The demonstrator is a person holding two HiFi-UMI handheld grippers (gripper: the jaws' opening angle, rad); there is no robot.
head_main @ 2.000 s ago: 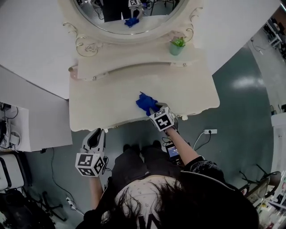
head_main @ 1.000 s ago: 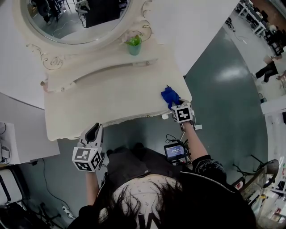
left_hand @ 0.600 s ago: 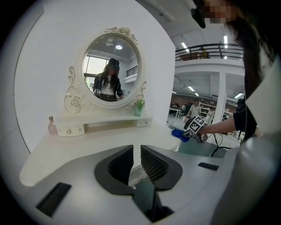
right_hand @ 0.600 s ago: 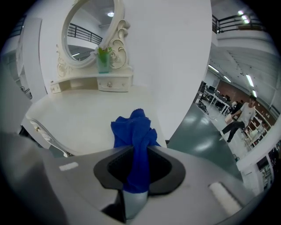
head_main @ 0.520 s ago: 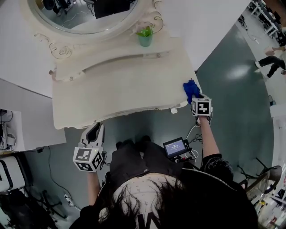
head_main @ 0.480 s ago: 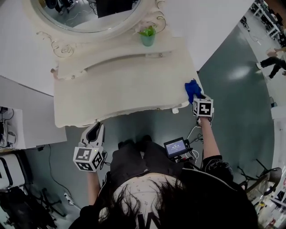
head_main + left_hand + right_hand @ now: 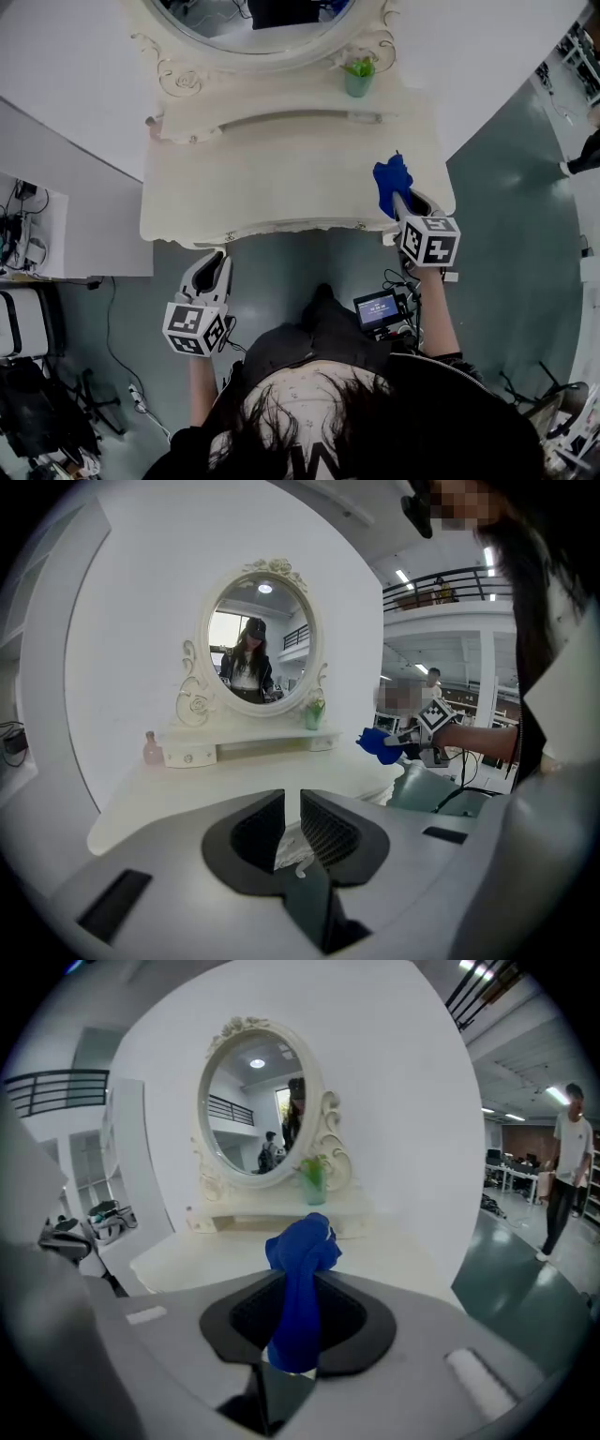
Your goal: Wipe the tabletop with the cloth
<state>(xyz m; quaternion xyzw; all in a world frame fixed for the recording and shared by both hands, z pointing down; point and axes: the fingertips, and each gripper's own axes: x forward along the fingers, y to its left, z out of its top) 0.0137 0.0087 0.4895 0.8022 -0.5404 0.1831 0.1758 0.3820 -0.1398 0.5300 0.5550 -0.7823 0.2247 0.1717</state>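
The blue cloth [image 7: 391, 182] is bunched up over the right end of the cream tabletop [image 7: 281, 178], near its front right corner. My right gripper [image 7: 399, 202] is shut on the cloth, which sticks up between its jaws [image 7: 302, 1246]. From the left gripper view the cloth [image 7: 379, 744] seems to hang at the table's right edge; whether it touches the top I cannot tell. My left gripper [image 7: 213, 260] stays below the table's front edge, left of the person's legs. Its jaws stand close together with nothing between them [image 7: 292, 803].
An oval mirror [image 7: 258, 17] stands on a raised drawer shelf [image 7: 281, 112] at the back. On that shelf are a green potted plant [image 7: 357, 77] and a pink bottle [image 7: 152, 749]. A small screen [image 7: 380, 307] lies on the floor. A person [image 7: 566, 1171] stands far right.
My right gripper carried the cloth from the front middle of the tabletop to its right edge, then a little inward and back. The left gripper has kept its place.
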